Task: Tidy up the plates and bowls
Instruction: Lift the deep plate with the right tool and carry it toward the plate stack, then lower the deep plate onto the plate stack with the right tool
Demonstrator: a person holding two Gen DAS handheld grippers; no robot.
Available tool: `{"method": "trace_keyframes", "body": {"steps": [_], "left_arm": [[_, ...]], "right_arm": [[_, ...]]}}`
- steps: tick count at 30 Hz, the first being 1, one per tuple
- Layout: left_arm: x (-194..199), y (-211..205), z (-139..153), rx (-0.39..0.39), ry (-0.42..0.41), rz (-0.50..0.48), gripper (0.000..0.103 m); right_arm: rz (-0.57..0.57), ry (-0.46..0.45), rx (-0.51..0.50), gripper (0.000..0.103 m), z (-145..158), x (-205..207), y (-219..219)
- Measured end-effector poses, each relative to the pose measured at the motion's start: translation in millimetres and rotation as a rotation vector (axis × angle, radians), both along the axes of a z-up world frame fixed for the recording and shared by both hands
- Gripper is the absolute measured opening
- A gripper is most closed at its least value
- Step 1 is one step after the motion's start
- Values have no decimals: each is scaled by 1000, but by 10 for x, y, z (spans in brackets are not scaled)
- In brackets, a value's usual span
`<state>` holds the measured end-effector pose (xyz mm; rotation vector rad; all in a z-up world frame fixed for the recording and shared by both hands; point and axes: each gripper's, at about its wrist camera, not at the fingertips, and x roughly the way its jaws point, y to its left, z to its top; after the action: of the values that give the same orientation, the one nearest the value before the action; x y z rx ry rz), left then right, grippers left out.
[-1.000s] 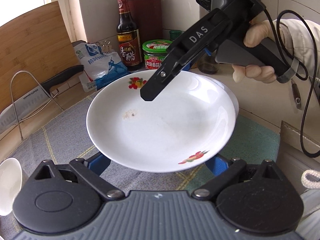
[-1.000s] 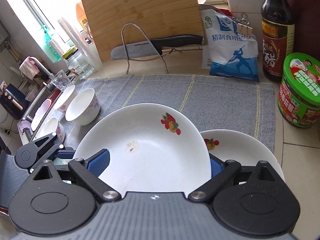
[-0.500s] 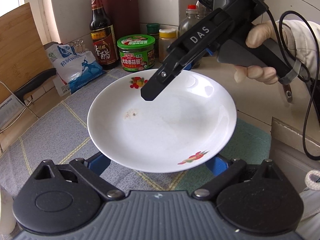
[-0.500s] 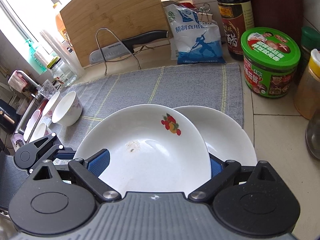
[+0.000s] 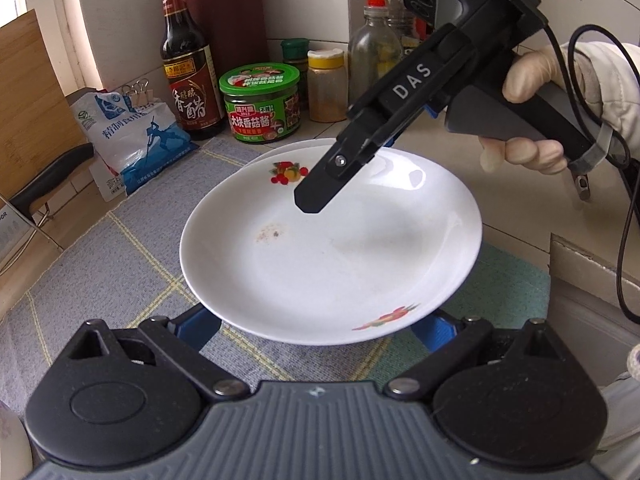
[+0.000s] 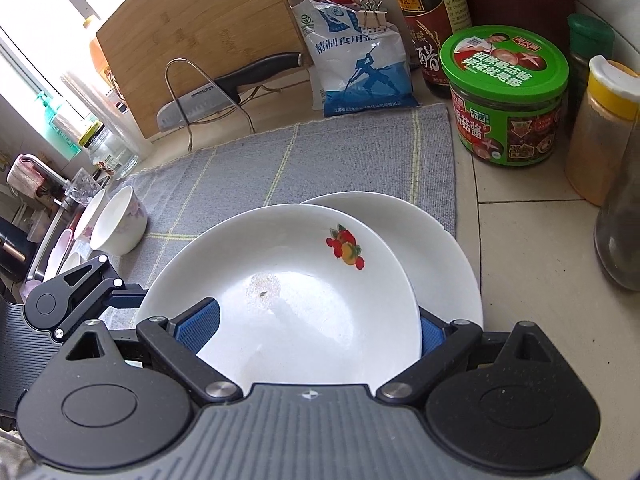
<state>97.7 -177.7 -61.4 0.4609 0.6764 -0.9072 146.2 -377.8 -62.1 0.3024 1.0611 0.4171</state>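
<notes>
Right gripper (image 6: 308, 320) spread wide, blue fingers (image 6: 198, 322) on either side of the fruit-print plate (image 6: 288, 292); actual contact hard to tell. That plate overlaps a second white plate (image 6: 432, 248) lying partly on the grey mat (image 6: 320, 152). Left gripper (image 6: 80, 296) at the plate's left edge. Two white bowls (image 6: 118, 220) further left. Green-lidded sauce jar (image 6: 504, 96) on the table (image 6: 532, 260).

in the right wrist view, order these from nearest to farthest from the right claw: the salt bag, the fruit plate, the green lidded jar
1. fruit plate: between the right claw's fingers, at the bottom centre.
2. green lidded jar: off to the right, on the counter past the mat's corner.
3. salt bag: farther back, upper centre, beside the cutting board.
</notes>
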Motion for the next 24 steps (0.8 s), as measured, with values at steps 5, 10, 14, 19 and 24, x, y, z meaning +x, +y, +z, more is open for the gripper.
{"method": "trace_keyframes", "body": {"steps": [5,10,14,19,24], "left_arm": [[46,-22,-24,6,11,-3,100],[82,-41,-42,13,5,-15,100],[113,-49,-45,10,12,-21,100],[125,-55,-59,9,15,-30,100],[131,-39,-63,7,9,-37,100]], "right_arm": [[-8,-2,-3,99,12,-34,-37],[-21,0,-3,99,34,-79,-86],[-38,0,-5,99,51,-130,-131],[-61,2,-5,99,65,-212,-184],[-80,-8,-4,99,105,-255,-197]]}}
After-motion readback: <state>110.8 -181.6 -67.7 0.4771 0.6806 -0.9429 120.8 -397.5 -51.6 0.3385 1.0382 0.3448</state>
